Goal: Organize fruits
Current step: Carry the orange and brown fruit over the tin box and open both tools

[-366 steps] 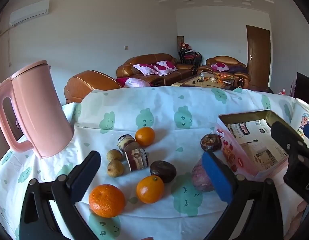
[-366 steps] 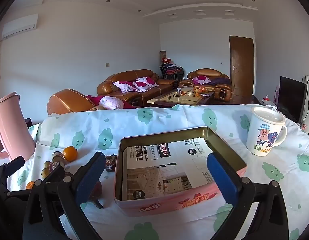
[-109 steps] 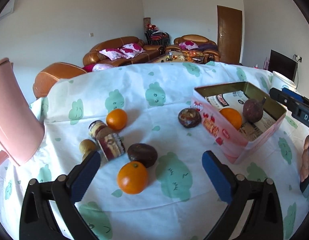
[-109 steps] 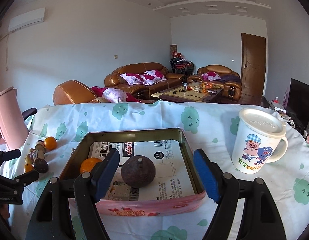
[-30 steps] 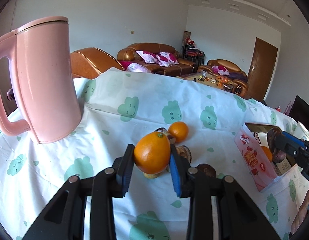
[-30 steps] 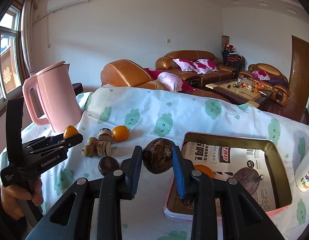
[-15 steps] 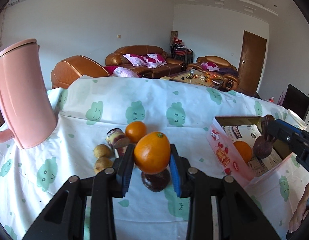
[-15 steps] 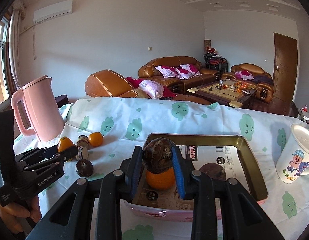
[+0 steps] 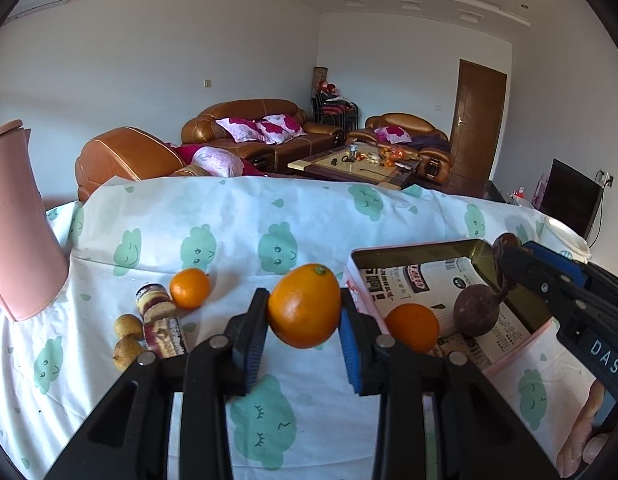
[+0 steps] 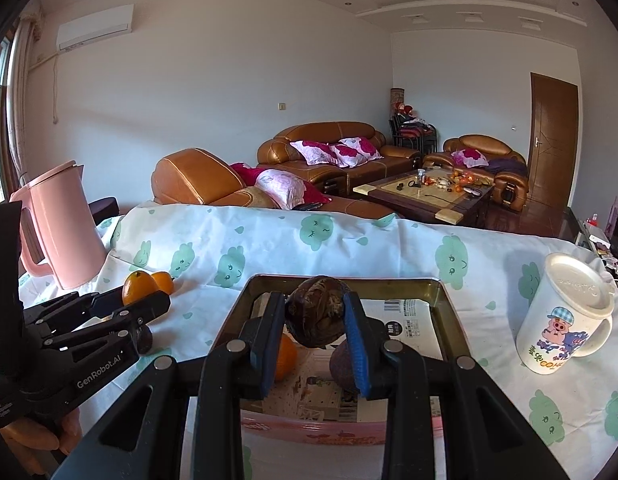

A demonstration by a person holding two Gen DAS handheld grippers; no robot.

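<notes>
My left gripper (image 9: 303, 320) is shut on an orange (image 9: 304, 311) and holds it above the tablecloth, just left of the pink tin (image 9: 359, 276). My right gripper (image 10: 315, 322) is shut on a dark brown round fruit (image 10: 317, 310) and holds it over the tin (image 10: 345, 279). Inside the tin lie another orange (image 9: 412, 327) and a dark purple fruit (image 9: 476, 315). On the cloth to the left lie a small orange (image 9: 189, 288) and two small brown fruits (image 9: 128, 325). The right gripper with its fruit also shows in the left wrist view (image 9: 505, 264).
A pink kettle (image 10: 63, 226) stands at the far left. A white lidded mug (image 10: 565, 314) stands right of the tin. Two small jars (image 9: 157, 308) lie by the loose fruit. A dark fruit (image 10: 143, 340) lies on the cloth behind the left gripper.
Both grippers, each holding its fruit, moved right toward the tin. The right gripper now holds the brown fruit over the tin's middle.
</notes>
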